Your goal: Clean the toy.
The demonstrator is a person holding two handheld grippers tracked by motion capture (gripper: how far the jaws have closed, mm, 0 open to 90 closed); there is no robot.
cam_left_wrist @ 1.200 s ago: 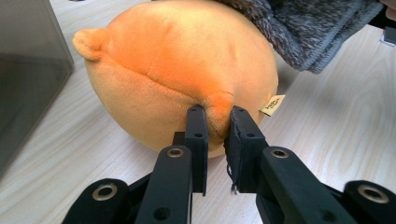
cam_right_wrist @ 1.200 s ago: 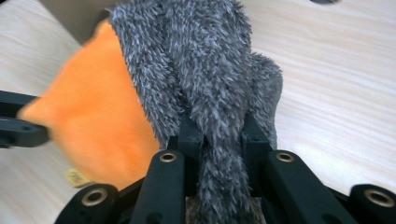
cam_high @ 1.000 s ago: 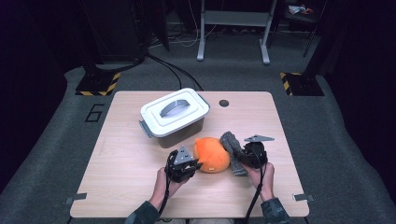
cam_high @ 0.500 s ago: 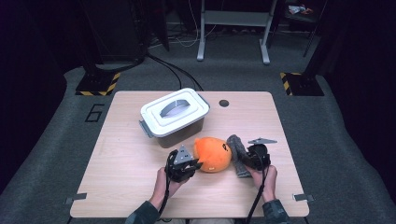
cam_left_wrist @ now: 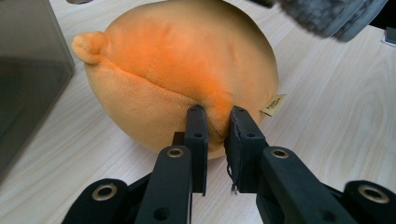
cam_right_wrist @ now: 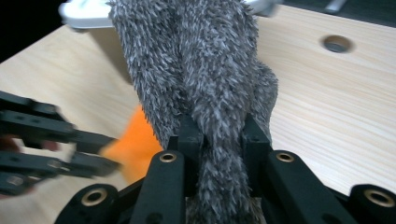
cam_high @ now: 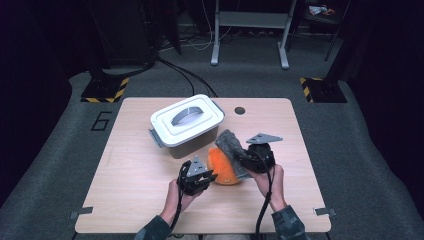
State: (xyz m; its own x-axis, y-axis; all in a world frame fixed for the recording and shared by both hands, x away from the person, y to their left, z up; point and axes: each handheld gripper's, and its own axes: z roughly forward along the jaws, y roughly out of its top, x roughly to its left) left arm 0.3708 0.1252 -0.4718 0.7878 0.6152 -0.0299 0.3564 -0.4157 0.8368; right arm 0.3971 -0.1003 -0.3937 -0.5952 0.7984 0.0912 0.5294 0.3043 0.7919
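1. Resting on the counter [cam_high: 130, 200], the orange plush toy [cam_left_wrist: 187, 74] stays anchored: the left tool [cam_left_wrist: 217, 128] pinches its seam nub.
2. The right tool [cam_right_wrist: 217, 135], clamped on grey furry fabric [cam_right_wrist: 196, 60], holds it above the toy, likely separating them.
3. A lidded plastic bin [cam_high: 186, 122] stands just behind.

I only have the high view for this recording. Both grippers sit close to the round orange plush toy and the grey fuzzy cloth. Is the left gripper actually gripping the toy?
Observer: Yes. In the left gripper view, the left gripper pinches a small fold of the round orange plush toy between its jaws.
Operator: And the right one?
Observer: In the right gripper view, the right gripper is clamped on a bunched part of the grey fuzzy cloth.
Operator: Any marking on the toy?
Observer: A small tan fabric tag sticks out of its side; the print is too small to read.
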